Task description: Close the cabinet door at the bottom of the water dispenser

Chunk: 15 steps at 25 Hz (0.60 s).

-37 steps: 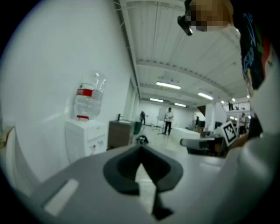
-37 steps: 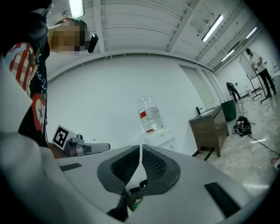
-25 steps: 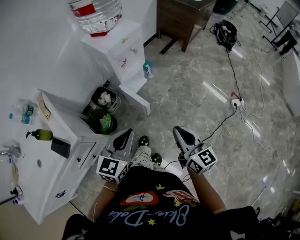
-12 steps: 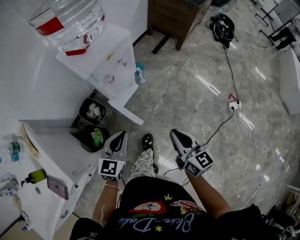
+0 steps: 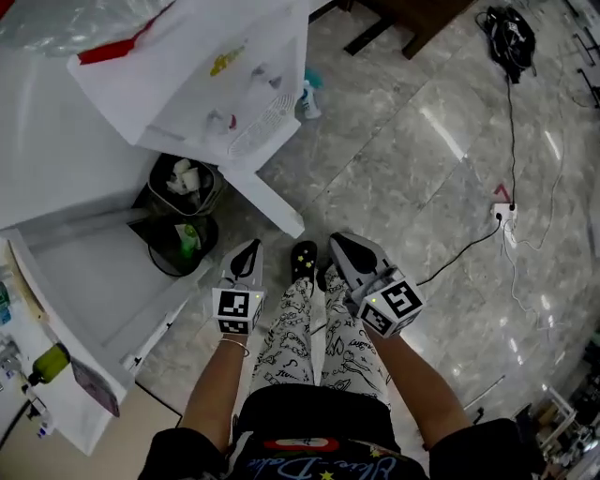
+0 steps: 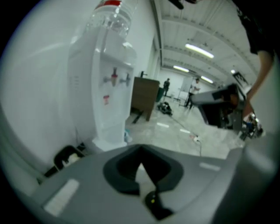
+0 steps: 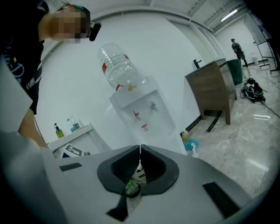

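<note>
The white water dispenser (image 5: pixel 220 80) stands at the top left of the head view, its clear bottle (image 5: pixel 66 23) on top. At its foot the white cabinet door (image 5: pixel 267 202) swings out over the floor, open. My left gripper (image 5: pixel 248 247) is shut and empty, short of the door's outer end. My right gripper (image 5: pixel 336 241) is also shut and empty, to the right of the door. The left gripper view has the dispenser (image 6: pixel 109 87) ahead of the closed jaw tips of the left gripper (image 6: pixel 140 148). The right gripper view shows the dispenser (image 7: pixel 142 113) beyond the right gripper (image 7: pixel 140 148).
Two black bins (image 5: pixel 181 185) (image 5: pixel 178 246) sit between the dispenser and a white cabinet (image 5: pixel 80 300) on the left. A spray bottle (image 5: pixel 307 98) stands right of the dispenser. A power strip (image 5: pixel 503 214) with cables lies on the marble floor at right. The person's legs are below the grippers.
The person has stepped toward the dispenser, which is now larger and nearer in the head view. Both grippers stay shut and have come close to the open door.
</note>
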Available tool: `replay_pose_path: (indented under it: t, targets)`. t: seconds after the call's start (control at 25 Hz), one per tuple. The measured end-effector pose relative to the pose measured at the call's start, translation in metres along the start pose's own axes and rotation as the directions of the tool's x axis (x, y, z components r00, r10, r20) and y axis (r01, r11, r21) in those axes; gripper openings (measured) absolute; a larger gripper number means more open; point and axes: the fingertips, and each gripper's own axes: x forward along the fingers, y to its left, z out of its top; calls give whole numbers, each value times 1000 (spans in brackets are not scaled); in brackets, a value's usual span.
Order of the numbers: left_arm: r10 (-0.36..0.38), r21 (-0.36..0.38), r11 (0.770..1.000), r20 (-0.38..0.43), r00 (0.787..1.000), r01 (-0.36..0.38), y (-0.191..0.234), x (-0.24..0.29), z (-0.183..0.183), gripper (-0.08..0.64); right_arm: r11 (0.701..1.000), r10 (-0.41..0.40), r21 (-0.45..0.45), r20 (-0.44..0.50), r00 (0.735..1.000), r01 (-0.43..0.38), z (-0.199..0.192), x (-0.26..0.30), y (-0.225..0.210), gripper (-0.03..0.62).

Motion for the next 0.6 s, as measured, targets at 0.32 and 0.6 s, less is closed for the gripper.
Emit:
replay_pose_path:
  t: [0.32,0.6]
  targets:
    - [-54,18,998,-241,969,60,-11,84,-127,-3,996,4,86,-50,999,0,-72,38,-56,17]
    - [-28,-81,997,-225,974,9,-11,124,-143,-3,988,-75,133,-22,997,78,-79,38,-118,17]
